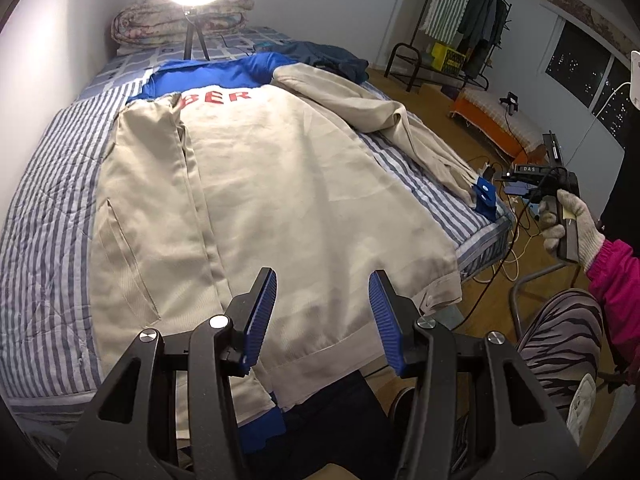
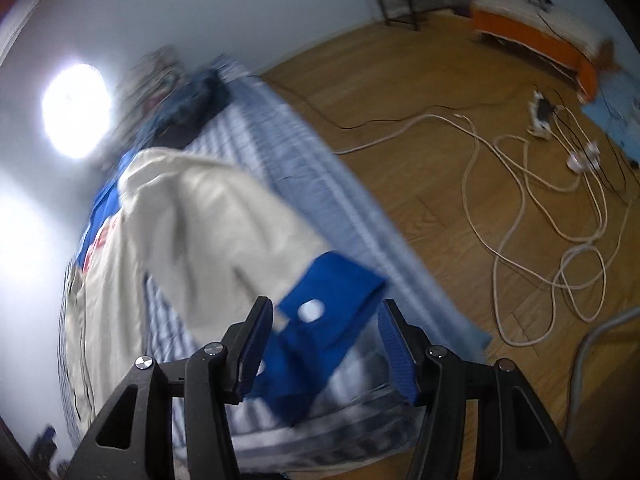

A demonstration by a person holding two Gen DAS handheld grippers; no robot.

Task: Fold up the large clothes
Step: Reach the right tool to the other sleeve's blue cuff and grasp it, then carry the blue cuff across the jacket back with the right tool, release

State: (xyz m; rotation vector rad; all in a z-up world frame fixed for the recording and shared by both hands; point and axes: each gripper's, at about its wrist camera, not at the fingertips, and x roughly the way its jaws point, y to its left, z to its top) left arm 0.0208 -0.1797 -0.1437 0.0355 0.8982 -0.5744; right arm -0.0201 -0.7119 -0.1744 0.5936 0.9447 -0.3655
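**A:** Which way does the jacket lie?

**B:** The beige jacket (image 1: 272,200) is spread back-up on the striped bed (image 1: 44,184). Its long axis runs from the ribbed hem at the near edge up to the blue collar (image 1: 224,70) at the far end, where red letters cross the shoulders. One sleeve (image 1: 408,136) stretches out toward the bed's right edge, ending in a blue cuff (image 1: 485,200) with white snaps. The other side is already folded inward.

**A:** Anything holding other things?

**B:** A clothes rack (image 1: 476,12) by the far wall carries hanging garments, and a yellow crate (image 1: 446,56) sits at its base; I cannot tell what is inside.

**A:** And the grippers?

**B:** The left gripper (image 1: 322,304) hovers over the hem, fingers spread, nothing between them. The right gripper (image 2: 326,344), held by a gloved hand (image 1: 568,220), is at the blue cuff (image 2: 324,328). The cuff lies between its parted fingers, yet the blur keeps me from saying whether the pads touch it; they look released, not clamped.

**A:** Floor?

**B:** White cables (image 2: 540,216) loop across the wood.
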